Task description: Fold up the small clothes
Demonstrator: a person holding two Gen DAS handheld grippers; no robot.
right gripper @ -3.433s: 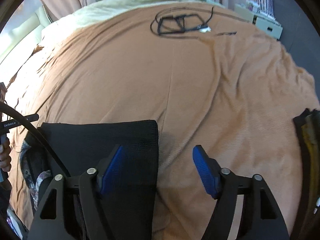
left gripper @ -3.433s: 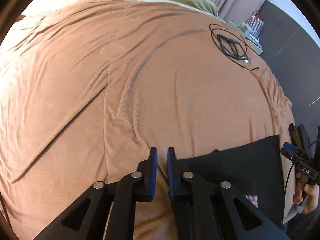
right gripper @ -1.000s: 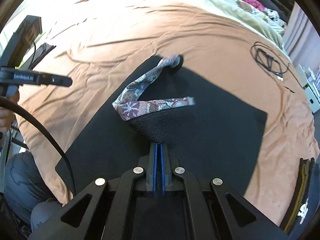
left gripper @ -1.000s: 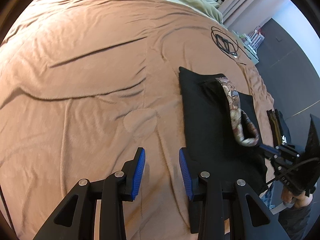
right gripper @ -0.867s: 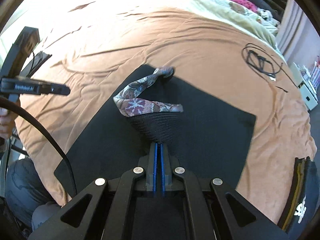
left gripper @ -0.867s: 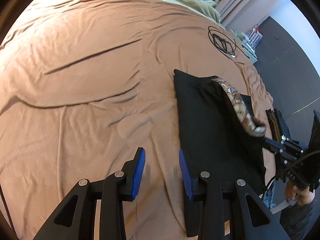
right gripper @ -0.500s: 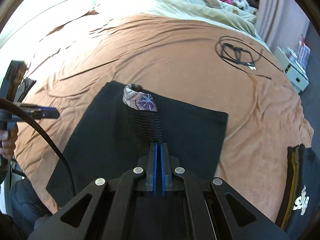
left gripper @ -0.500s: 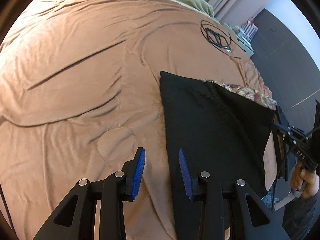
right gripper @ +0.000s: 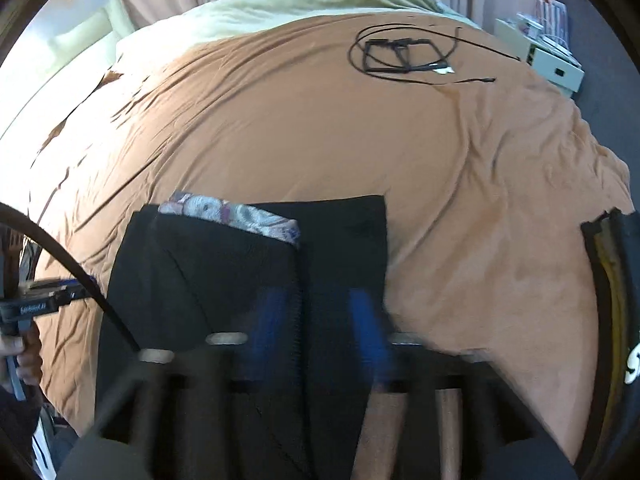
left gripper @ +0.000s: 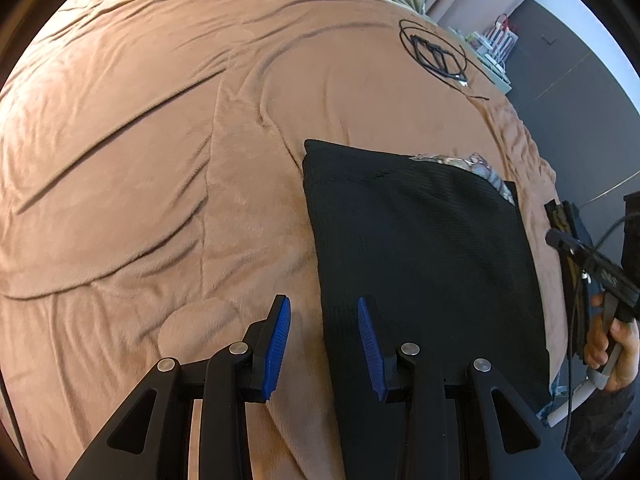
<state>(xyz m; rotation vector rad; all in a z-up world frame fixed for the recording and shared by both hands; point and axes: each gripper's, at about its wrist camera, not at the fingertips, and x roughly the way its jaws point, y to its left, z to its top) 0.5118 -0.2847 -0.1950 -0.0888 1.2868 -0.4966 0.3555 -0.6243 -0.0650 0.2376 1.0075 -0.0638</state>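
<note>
A small black garment (left gripper: 420, 240) lies folded flat on the brown blanket (left gripper: 160, 160), with a patterned floral band (left gripper: 472, 162) showing along its far edge. It also shows in the right wrist view (right gripper: 248, 272), where the band (right gripper: 232, 214) sits at the top of the folded flap. My left gripper (left gripper: 323, 312) is open and empty, straddling the garment's left edge near its front corner. My right gripper (right gripper: 316, 312) is blurred by motion; its blue pads (right gripper: 268, 312) stand apart over the garment, holding nothing.
A coiled black cable (left gripper: 434, 54) lies far back on the blanket, also in the right wrist view (right gripper: 404, 56). A dark item with a yellow stripe (right gripper: 612, 280) lies at the bed's right edge. A pale green duvet (right gripper: 280, 4) and shelves lie beyond.
My right gripper carried the garment's flap over, laid it flat and opened, letting go. The left gripper stayed open at the garment's left edge.
</note>
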